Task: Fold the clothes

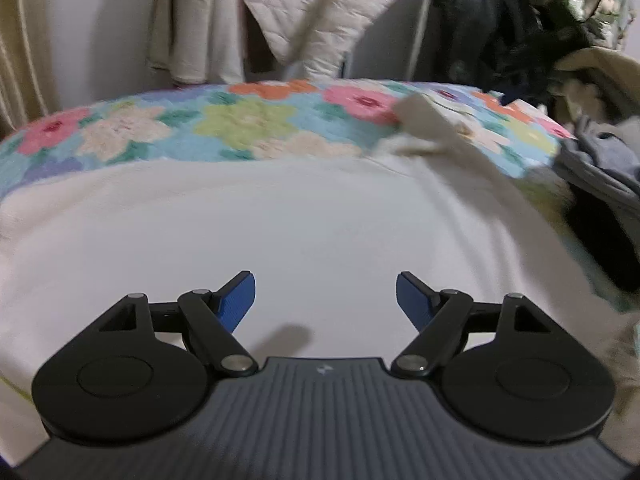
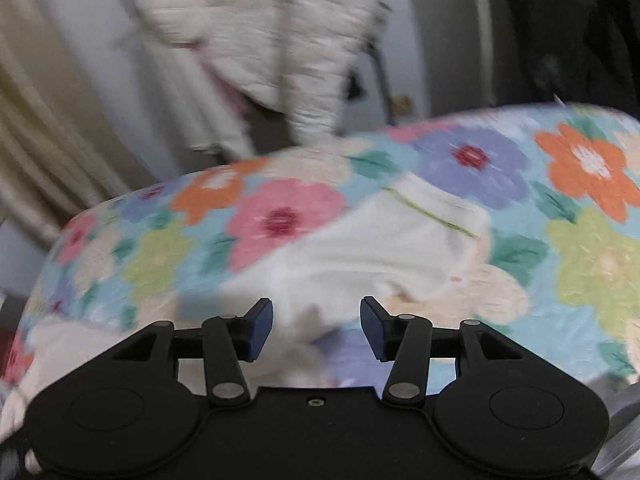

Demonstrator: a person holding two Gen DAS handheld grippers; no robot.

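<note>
A white garment [image 1: 280,232] lies spread flat over a flowered blanket [image 1: 240,124]. My left gripper [image 1: 325,300] hovers above its smooth middle, open, with nothing between the blue pads. In the right wrist view a bunched part of the same white garment [image 2: 380,240], with a thin green line on it, lies on the flowered blanket [image 2: 580,240]. My right gripper [image 2: 317,328] is over it, open, its pads clear of the cloth. In the left wrist view that bunched part [image 1: 424,128] shows blurred at the far right of the garment.
A quilted cream jacket [image 1: 320,12] and other clothes hang behind the bed. Dark clothing [image 1: 500,36] and a heap of grey and beige garments [image 1: 600,152] pile up at the right. A pale curtain [image 2: 48,140] hangs at the left.
</note>
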